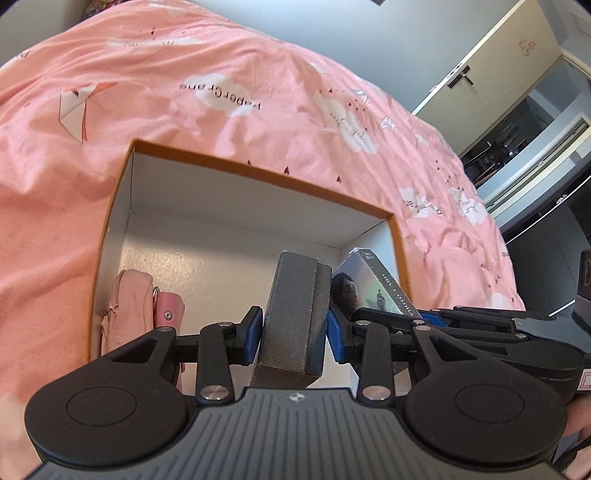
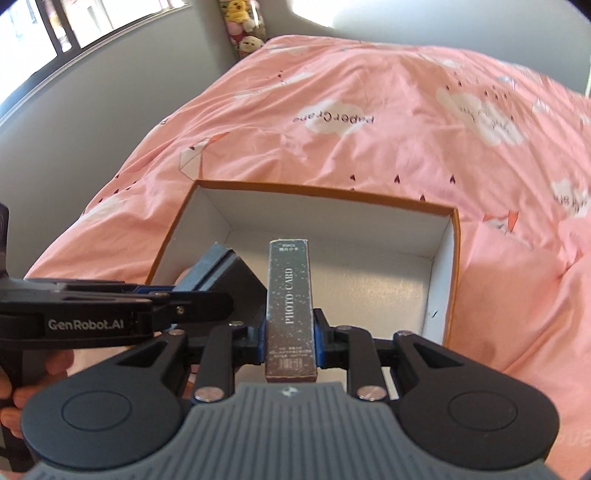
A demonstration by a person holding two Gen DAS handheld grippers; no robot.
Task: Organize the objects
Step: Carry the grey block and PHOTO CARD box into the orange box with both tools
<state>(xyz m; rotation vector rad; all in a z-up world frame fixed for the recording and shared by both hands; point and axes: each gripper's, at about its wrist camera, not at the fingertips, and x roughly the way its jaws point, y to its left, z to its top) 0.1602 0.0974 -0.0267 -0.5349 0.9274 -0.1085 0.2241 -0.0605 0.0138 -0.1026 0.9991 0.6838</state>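
Note:
An open orange-rimmed box (image 1: 258, 173) with white inner walls lies on the pink bed; it also shows in the right wrist view (image 2: 332, 194). My left gripper (image 1: 293, 332) is shut on a dark grey textured case (image 1: 295, 306) and holds it over the box. My right gripper (image 2: 290, 343) is shut on a dark PHOTO CARD box (image 2: 290, 306) and holds it over the box, close to the right of the grey case (image 2: 229, 273). The photo card box also shows in the left wrist view (image 1: 373, 284). A pink pouch (image 1: 129, 302) lies inside the box at its left wall.
A pink PaperCrane duvet (image 2: 369, 122) covers the bed all around the box. A white door (image 1: 491, 74) and shelves stand to the right. Plush toys (image 2: 243, 26) and a window sit at the far wall. The left gripper's body (image 2: 92, 314) reaches in from the left.

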